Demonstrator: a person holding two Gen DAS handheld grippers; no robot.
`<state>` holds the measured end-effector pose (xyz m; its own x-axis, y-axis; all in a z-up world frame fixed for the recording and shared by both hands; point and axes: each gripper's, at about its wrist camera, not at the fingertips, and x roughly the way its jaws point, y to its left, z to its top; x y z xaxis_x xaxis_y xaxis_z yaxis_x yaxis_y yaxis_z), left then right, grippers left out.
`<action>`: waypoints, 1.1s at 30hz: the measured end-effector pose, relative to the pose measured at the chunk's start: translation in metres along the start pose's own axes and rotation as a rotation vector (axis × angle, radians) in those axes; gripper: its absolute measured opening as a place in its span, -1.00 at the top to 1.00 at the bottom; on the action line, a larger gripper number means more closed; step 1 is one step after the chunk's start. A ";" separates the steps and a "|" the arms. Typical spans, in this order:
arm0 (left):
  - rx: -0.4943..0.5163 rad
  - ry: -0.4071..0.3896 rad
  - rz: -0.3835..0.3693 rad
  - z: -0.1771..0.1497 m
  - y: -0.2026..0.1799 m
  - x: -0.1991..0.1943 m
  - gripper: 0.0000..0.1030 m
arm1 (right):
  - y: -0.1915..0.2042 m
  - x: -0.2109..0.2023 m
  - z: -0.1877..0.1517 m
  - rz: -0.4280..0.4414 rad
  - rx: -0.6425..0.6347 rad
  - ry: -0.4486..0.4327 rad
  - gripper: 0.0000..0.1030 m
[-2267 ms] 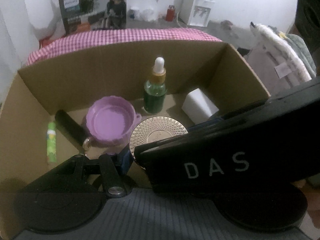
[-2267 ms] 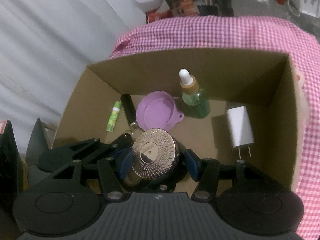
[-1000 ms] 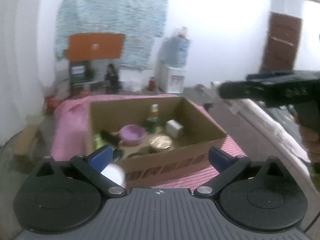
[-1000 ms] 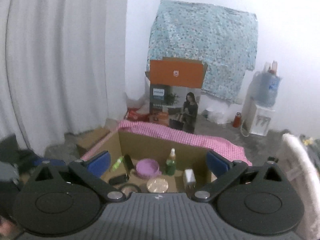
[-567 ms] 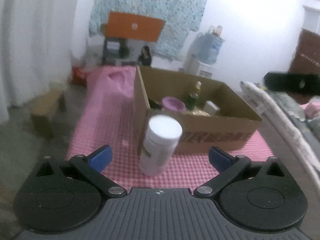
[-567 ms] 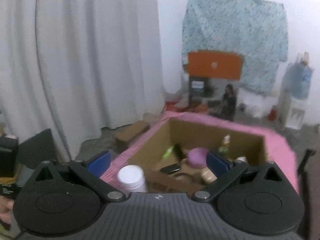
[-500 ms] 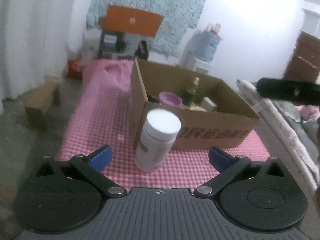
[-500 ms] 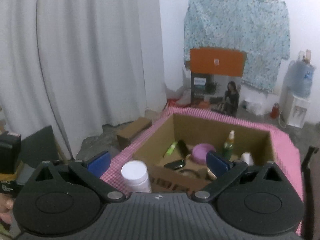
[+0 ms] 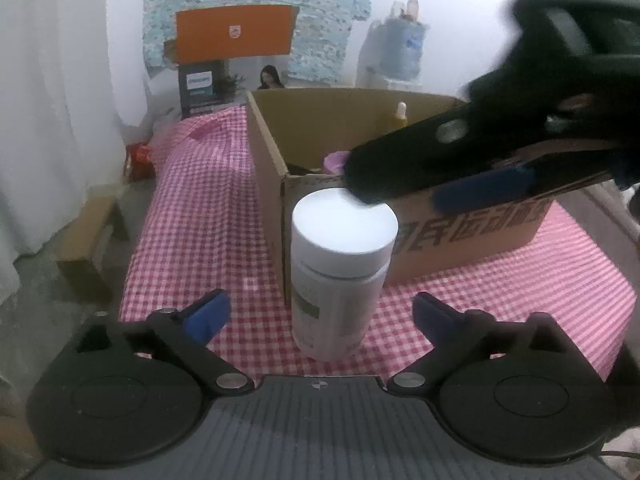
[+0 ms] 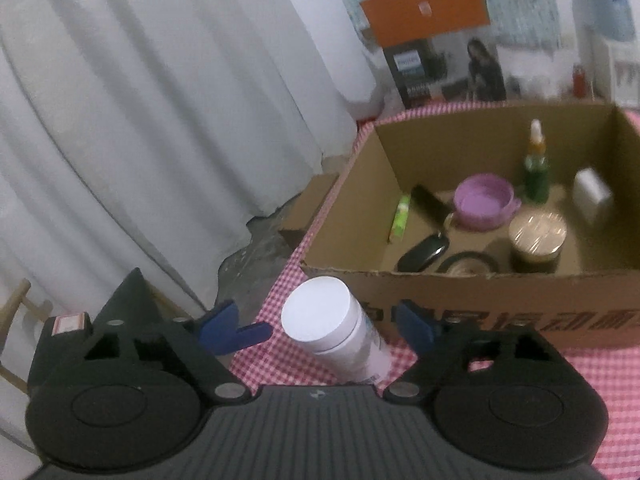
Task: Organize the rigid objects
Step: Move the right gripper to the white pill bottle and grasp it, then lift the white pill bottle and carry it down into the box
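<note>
White bottle (image 9: pixel 340 276) upright between wide-open left gripper (image 9: pixel 320 312) jaws, right gripper (image 10: pixel 320 326) jaws open, box (image 10: pixel 480 304) print unreadable

Pink-and-white checked cloth (image 9: pixel 208 200) covers the desk. Beyond its far end: a printed carton with orange flap (image 9: pixel 234 34) raised, against a blue patterned wall hanging (image 9: pixel 320 12). Right of the carton, a water dispenser (image 9: pixel 400 52). Left of the carton, white curtain (image 10: pixel 160 100) falls to the floor. Low wooden stool (image 9: pixel 88 236) stands beside the cloth's left edge.
</note>
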<state>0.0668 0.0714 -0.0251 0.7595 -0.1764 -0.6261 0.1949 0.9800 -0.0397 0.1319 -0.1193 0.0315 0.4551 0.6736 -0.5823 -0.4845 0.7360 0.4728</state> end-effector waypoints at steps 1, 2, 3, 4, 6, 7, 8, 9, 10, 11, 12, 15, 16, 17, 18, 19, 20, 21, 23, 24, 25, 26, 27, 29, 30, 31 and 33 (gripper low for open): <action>0.006 0.000 0.003 0.000 -0.002 0.002 -0.84 | -0.002 0.003 0.000 0.007 0.018 0.009 -0.53; 0.009 0.000 0.005 0.001 -0.003 0.004 -0.80 | -0.004 0.008 0.000 0.014 0.034 0.018 -0.49; 0.011 0.002 0.005 0.002 -0.003 0.004 -0.74 | -0.006 0.010 0.001 0.021 0.049 0.026 -0.43; 0.010 0.004 0.005 0.003 -0.003 0.005 -0.70 | -0.008 0.013 0.002 0.026 0.058 0.032 -0.37; 0.006 0.011 0.007 0.005 -0.002 0.006 -0.53 | -0.012 0.018 0.002 0.039 0.080 0.042 -0.26; 0.004 0.013 0.007 0.005 -0.002 0.007 -0.50 | -0.014 0.020 0.002 0.047 0.094 0.048 -0.24; 0.003 0.016 0.004 0.006 -0.002 0.008 -0.43 | -0.016 0.021 0.002 0.052 0.105 0.051 -0.22; 0.003 0.018 -0.002 0.006 -0.002 0.007 -0.37 | -0.017 0.022 0.001 0.059 0.116 0.055 -0.15; 0.004 0.019 0.000 0.006 -0.003 0.007 -0.35 | -0.019 0.024 0.001 0.068 0.129 0.060 -0.11; 0.006 0.019 0.000 0.007 -0.005 0.008 -0.31 | -0.021 0.024 0.000 0.074 0.140 0.062 -0.09; 0.011 0.018 -0.004 0.007 -0.007 0.007 -0.24 | -0.023 0.025 -0.001 0.081 0.150 0.063 -0.01; 0.011 0.019 0.000 0.008 -0.011 0.007 -0.08 | -0.029 0.025 -0.002 0.103 0.185 0.069 0.19; 0.011 0.017 0.005 0.008 -0.012 0.006 -0.04 | -0.031 0.025 -0.003 0.101 0.195 0.068 0.20; 0.005 0.020 0.002 0.008 -0.012 0.006 -0.04 | -0.032 0.024 -0.004 0.099 0.200 0.065 0.20; -0.003 0.022 -0.004 0.008 -0.013 0.005 -0.04 | -0.034 0.024 -0.005 0.101 0.206 0.063 0.23; -0.007 0.025 -0.009 0.009 -0.015 0.004 -0.04 | -0.035 0.022 -0.006 0.105 0.214 0.063 0.24; -0.003 0.026 -0.012 0.009 -0.017 0.003 -0.04 | -0.036 0.020 -0.007 0.106 0.217 0.061 0.25; 0.004 0.025 -0.013 0.009 -0.021 0.001 -0.04 | -0.036 0.018 -0.008 0.105 0.217 0.059 0.24; 0.019 0.027 -0.019 0.010 -0.028 0.000 -0.04 | -0.038 0.012 -0.011 0.102 0.219 0.054 0.24; 0.023 0.029 -0.025 0.011 -0.032 0.000 -0.04 | -0.039 0.009 -0.013 0.099 0.220 0.051 0.24; 0.028 0.031 -0.031 0.011 -0.036 0.000 -0.04 | -0.040 0.005 -0.014 0.097 0.223 0.048 0.24; 0.035 0.034 -0.038 0.012 -0.041 0.000 -0.04 | -0.041 0.002 -0.015 0.094 0.227 0.045 0.24; 0.045 0.036 -0.045 0.013 -0.046 0.000 -0.04 | -0.044 -0.002 -0.016 0.090 0.233 0.042 0.24; 0.067 0.038 -0.059 0.015 -0.056 0.001 -0.04 | -0.048 -0.012 -0.019 0.080 0.240 0.031 0.23; 0.075 0.039 -0.067 0.016 -0.060 0.003 -0.04 | -0.051 -0.017 -0.019 0.074 0.243 0.025 0.22; 0.080 0.041 -0.075 0.017 -0.063 0.004 -0.04 | -0.053 -0.021 -0.020 0.064 0.245 0.018 0.22; 0.092 0.047 -0.088 0.018 -0.071 0.007 -0.04 | -0.057 -0.028 -0.021 0.046 0.246 0.007 0.21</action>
<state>0.0694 -0.0009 -0.0129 0.7073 -0.2549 -0.6594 0.3176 0.9479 -0.0256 0.1312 -0.1812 0.0073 0.4310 0.7069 -0.5609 -0.3076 0.6994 0.6451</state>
